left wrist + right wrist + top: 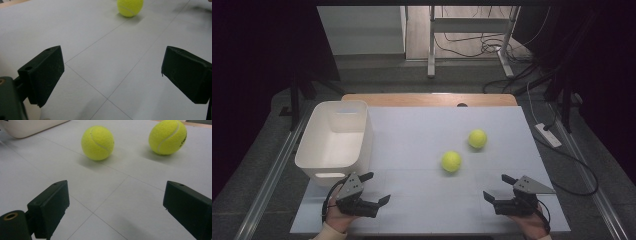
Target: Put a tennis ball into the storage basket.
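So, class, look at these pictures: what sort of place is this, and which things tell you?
Probably a lab or workshop set up for recording: a white work table ringed by dark screens, loose cables on the floor behind, and a hand-held gripper at the near edge.

Grey floor (377, 75), dark curtains (262, 45), white desk frame (472, 30), tangled cables (472, 47) beyond.

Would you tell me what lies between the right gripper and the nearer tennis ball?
Nothing: bare white table, seen in the right gripper view.
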